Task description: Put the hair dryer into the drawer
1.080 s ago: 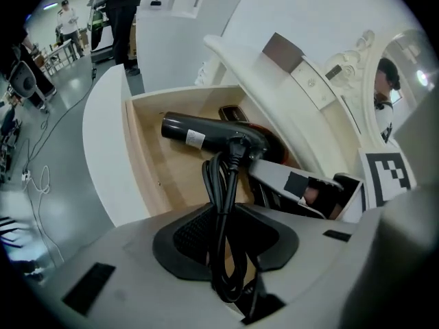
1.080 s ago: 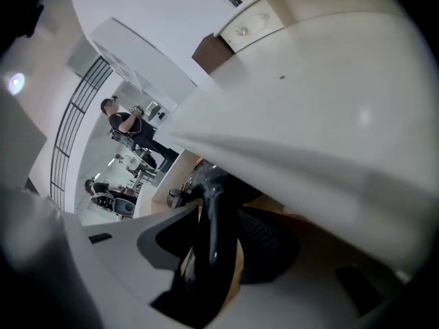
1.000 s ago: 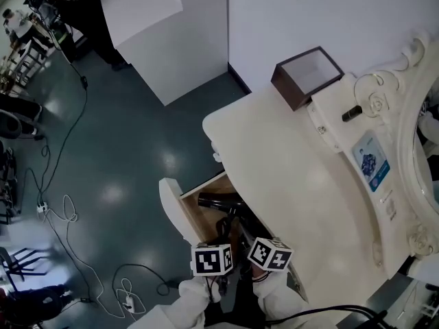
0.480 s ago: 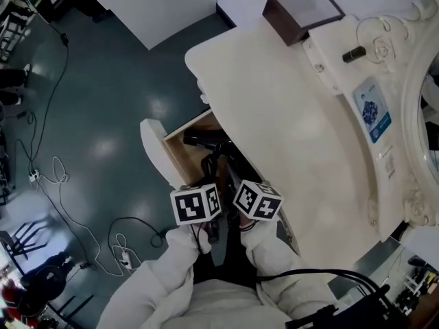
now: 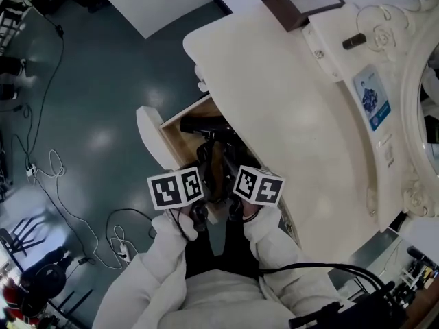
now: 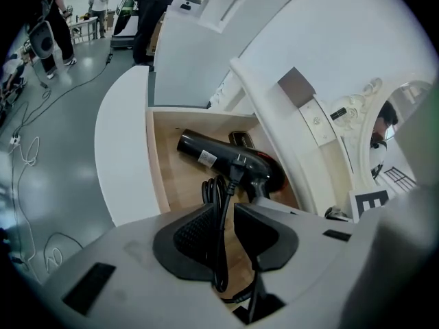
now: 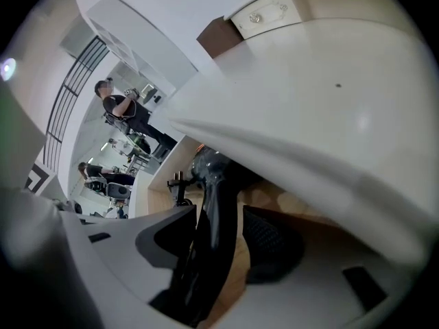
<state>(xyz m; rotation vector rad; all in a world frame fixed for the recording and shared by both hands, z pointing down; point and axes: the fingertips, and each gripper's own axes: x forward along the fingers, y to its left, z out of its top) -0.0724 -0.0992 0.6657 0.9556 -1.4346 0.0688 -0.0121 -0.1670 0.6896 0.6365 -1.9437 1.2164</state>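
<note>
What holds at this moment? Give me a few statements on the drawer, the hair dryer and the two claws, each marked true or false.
1. The drawer stands open. True.
2. The hair dryer lies on the tabletop. False: it lies inside the drawer.
3. The left claw is closed on the black power cord. True.
4. The right claw has nothing between its jaws. False: the hair dryer's handle stands between them, and the jaws are opening.
5. The brown box sits in the drawer. False: it stands at the far corner of the tabletop.
</note>
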